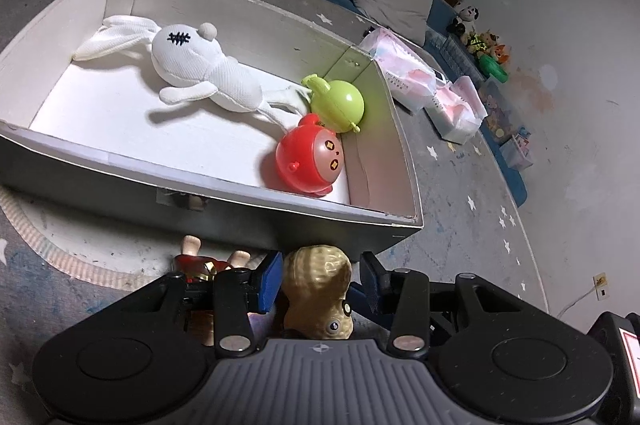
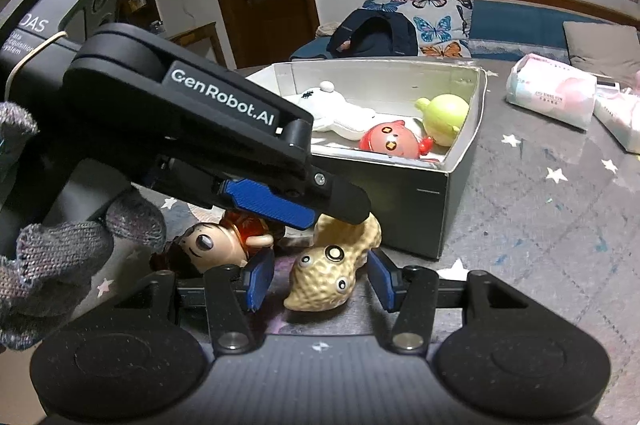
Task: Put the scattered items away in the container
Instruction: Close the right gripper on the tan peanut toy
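My left tongs (image 1: 318, 283) straddle the peanut (image 1: 318, 289) on the rug, near the box (image 1: 208, 201), jaws wide; my right tongs (image 2: 316, 283) gape around it too. It looks hard, light, bumpy; I'd pinch its narrow waist

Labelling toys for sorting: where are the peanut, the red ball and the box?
peanut (image 2: 324, 285), right wrist view, its face.
red ball (image 1: 306, 161), left wrist view, its front.
box (image 1: 224, 213), left wrist view, near outer wall.
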{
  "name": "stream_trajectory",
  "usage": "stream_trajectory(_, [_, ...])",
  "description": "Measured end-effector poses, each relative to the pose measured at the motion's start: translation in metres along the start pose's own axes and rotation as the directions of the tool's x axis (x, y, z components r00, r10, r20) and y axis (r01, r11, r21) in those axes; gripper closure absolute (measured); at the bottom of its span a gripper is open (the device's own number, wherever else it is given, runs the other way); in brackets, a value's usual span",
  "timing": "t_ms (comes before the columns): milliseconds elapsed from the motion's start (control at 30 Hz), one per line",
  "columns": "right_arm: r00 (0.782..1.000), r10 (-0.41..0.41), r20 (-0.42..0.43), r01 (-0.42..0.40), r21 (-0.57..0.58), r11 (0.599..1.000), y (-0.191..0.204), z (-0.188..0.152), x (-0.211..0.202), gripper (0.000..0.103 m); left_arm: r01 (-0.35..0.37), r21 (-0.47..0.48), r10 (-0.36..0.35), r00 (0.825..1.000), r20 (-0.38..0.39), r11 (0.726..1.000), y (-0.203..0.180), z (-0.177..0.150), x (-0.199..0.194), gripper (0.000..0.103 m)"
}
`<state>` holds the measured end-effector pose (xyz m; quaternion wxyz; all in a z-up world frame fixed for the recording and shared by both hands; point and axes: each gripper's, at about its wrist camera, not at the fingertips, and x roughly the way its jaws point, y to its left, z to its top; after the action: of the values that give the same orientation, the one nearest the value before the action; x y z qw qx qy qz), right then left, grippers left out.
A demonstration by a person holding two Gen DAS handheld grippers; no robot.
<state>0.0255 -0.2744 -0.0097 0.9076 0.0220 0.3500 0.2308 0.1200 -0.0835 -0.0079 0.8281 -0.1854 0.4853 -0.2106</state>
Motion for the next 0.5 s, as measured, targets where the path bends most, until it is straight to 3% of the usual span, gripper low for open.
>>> stream_trajectory(333, [1.000,0.007,-0.005,-0.007,0.052,0.999,-0.009,0.002,0.007,0.055,-0.025,0.011,0.025,1.000,-0.001,1.000,-0.004,0.002,0.005,0.058])
stream_trajectory(500, [1.000,0.008,-0.004,-0.008,0.064,0.998,-0.011,0.000,0.004,0.059,-0.028,0.011,0.028,1.000,-0.001,1.000,-0.003,0.002,0.005,0.065])
